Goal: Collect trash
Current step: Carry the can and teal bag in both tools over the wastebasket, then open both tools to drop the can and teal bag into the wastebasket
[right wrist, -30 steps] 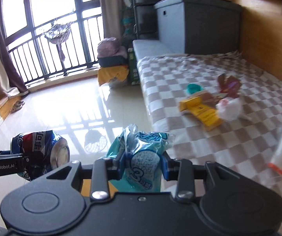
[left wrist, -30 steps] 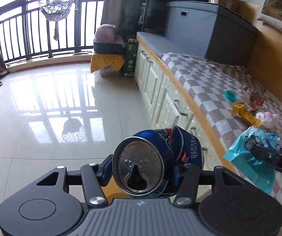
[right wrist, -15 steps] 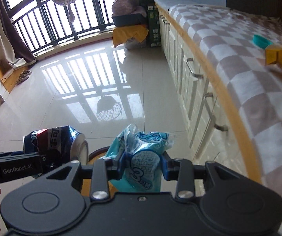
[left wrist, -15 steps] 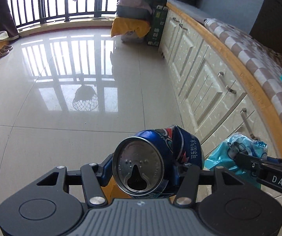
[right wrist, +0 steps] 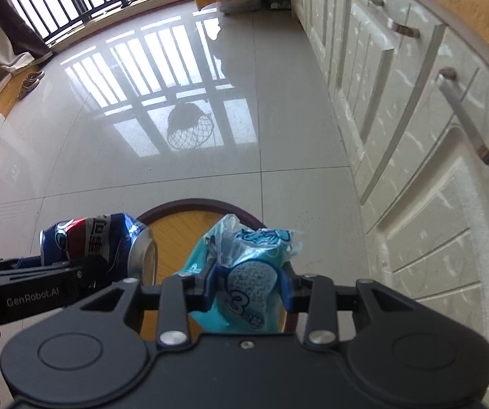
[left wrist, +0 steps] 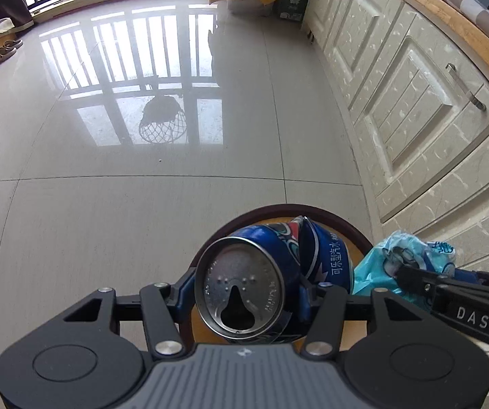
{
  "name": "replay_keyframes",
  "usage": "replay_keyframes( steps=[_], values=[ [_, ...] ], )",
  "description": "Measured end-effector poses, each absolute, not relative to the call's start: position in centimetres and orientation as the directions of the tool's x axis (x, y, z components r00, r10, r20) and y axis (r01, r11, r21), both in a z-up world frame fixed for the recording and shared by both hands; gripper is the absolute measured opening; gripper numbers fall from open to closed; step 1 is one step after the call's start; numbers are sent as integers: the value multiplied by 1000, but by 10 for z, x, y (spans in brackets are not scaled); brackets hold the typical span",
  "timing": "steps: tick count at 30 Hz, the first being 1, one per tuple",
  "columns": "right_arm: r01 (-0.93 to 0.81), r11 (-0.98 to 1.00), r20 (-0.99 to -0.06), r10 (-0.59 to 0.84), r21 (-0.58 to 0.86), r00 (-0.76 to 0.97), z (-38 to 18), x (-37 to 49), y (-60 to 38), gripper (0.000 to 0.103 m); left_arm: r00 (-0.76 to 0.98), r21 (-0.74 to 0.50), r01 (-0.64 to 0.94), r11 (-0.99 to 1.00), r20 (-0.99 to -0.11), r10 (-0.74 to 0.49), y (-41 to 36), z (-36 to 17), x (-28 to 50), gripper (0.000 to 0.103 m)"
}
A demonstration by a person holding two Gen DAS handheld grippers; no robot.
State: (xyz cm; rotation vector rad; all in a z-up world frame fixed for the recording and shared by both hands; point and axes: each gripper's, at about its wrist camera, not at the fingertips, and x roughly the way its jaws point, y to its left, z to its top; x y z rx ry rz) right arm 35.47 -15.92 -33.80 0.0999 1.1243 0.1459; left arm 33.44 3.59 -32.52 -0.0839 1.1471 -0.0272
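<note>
Tiled floor [left wrist: 142, 204] below down-tilted tongs [left wrist: 244, 293]

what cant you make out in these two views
- Round wooden bin: only part of its dark rim and wood-toned inside shows in both views; the crushed blue can, the teal wrapper and the tongs cover the rest, so its contents and depth cannot be told.
- Wrapper print: crumpled, and pinched by the right tongs.
- Left tongs: the can hides their tips.
- Counter top: cut off by the right edge.
</note>
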Motion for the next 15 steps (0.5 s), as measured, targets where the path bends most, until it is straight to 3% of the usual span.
replay_keyframes(
  steps=[8,12,15],
  values=[
    [-123,967,-914,252,223,318,-373,375,-140,40,360,-69,-68,995,-932,-40,48,-342,344,56],
    [-161,963,-919,257,217,300,-381,380,-130,53,327,-54,-87,995,-945,-23,51,-351,344,55],
    [-165,964,-928,248,208,278,-384,383,-129,57,308,-50,-86,995,-951,-21,51,-356,346,56]
  ],
)
